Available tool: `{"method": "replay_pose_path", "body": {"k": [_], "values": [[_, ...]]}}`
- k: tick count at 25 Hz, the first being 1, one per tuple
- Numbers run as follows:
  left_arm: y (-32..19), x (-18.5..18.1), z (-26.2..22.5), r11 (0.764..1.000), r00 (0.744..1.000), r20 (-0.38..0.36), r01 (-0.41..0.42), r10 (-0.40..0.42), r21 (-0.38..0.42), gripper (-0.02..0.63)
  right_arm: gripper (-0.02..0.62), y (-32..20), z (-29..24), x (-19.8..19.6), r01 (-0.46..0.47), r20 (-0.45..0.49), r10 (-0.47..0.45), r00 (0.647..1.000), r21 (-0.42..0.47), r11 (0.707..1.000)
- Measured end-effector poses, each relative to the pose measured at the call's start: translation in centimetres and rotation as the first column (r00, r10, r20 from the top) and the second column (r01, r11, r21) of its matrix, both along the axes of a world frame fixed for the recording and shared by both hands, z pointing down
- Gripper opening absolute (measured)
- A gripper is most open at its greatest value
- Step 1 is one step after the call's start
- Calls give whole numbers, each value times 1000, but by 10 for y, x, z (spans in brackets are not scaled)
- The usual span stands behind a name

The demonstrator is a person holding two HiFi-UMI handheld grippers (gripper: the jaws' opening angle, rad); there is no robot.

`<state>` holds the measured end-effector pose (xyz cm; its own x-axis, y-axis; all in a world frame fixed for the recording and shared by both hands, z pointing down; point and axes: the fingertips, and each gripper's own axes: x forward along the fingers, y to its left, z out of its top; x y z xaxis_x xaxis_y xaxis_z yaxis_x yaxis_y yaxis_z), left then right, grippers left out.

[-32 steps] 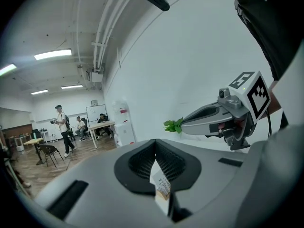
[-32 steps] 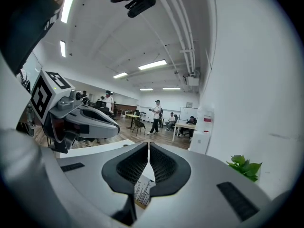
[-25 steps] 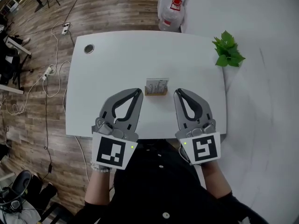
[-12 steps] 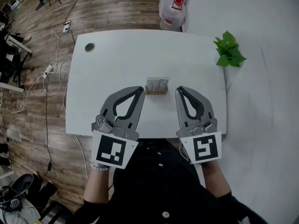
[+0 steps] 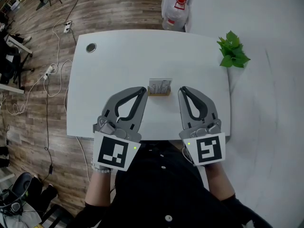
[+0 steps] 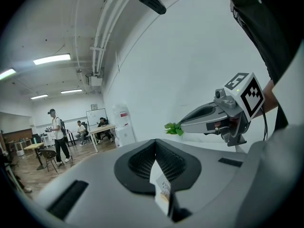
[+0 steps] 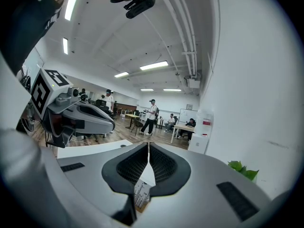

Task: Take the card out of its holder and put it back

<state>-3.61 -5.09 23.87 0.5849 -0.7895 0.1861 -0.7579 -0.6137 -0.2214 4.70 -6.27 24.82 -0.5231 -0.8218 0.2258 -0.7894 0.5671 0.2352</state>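
A white card [image 5: 159, 85] stands upright in a small wooden holder [image 5: 158, 93] near the middle of the white table [image 5: 118, 61]. My left gripper [image 5: 142, 91] is just left of the holder and my right gripper [image 5: 182, 90] just right of it. Neither touches it, and both are shut with nothing held. In the left gripper view the jaws meet at the left gripper's tip [image 6: 155, 142], with the card [image 6: 162, 190] seen low behind them. In the right gripper view the right gripper's tip [image 7: 148, 147] is closed too, with the card [image 7: 142, 192] below it.
A potted green plant [image 5: 232, 50] sits at the table's far right corner. A round cable grommet [image 5: 90, 48] is at the far left. A water bottle [image 5: 175, 13] stands beyond the table. Cables [image 5: 50, 75] lie on the wood floor to the left.
Both grippers have edged a little forward toward the holder. Nothing was taken hold of or let go.
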Motion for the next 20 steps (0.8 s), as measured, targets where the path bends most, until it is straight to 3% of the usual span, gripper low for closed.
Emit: {"method": "replay_pose_path", "body": {"k": [20], "values": [[-1,-9,4,1000,1000,-4,28,-28,-12,15,46,2,1,-4,0,-27,0,1000,-3,1000]]}}
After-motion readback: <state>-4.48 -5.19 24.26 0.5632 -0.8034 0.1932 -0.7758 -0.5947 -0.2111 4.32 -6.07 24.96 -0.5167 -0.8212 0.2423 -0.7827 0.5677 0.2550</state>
